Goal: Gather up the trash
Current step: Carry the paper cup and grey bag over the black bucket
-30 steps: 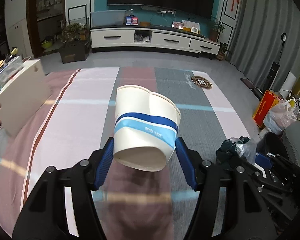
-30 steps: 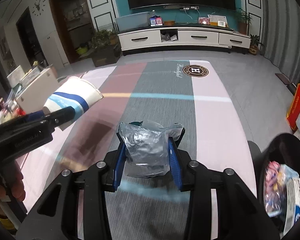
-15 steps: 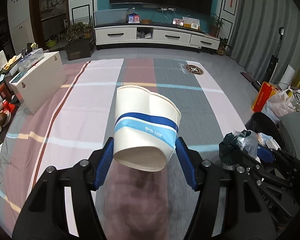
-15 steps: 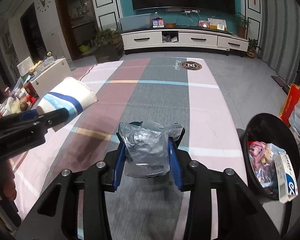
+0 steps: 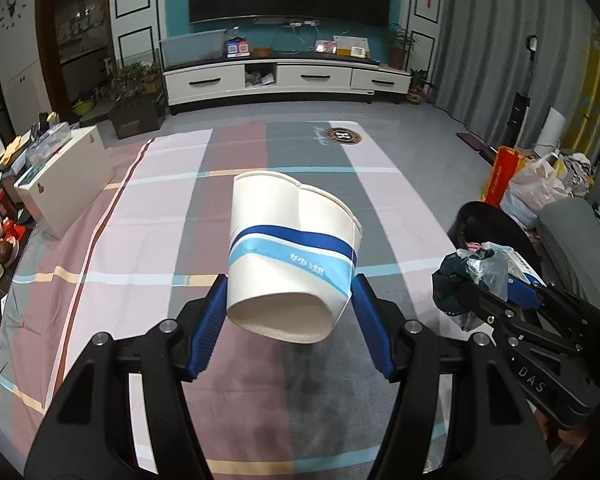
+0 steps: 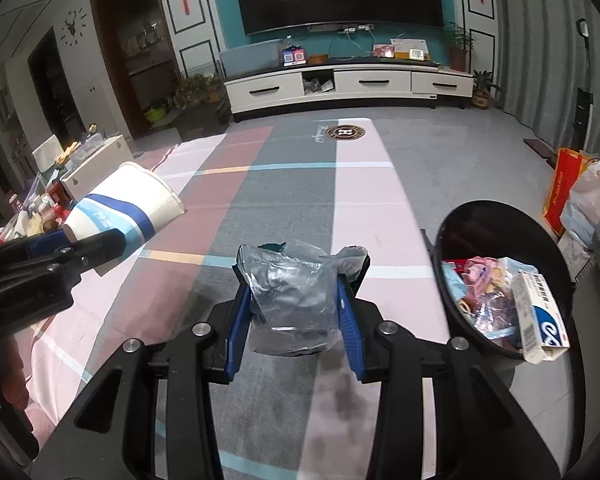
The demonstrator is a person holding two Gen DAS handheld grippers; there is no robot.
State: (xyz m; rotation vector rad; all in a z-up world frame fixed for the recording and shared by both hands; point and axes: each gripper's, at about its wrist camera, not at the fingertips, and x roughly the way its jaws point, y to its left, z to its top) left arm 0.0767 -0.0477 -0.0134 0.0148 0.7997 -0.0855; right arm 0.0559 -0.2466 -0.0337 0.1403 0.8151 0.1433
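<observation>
Trash rides in both tools: the left tool (image 5: pixel 288 312) is clenched on a paper cup (image 5: pixel 290 256), its wall already dented, held above the striped table (image 5: pixel 148 216) to the left of the black bin (image 6: pixel 456 220); the right tool (image 6: pixel 296 316) grips a crumpled plastic bag (image 6: pixel 292 296) just beside that bin; both items look light, soft and easily crushed, so a gentle squeeze low on the cup and around the bag's bunched middle should suffice; the bin is part filled with wrappers.
</observation>
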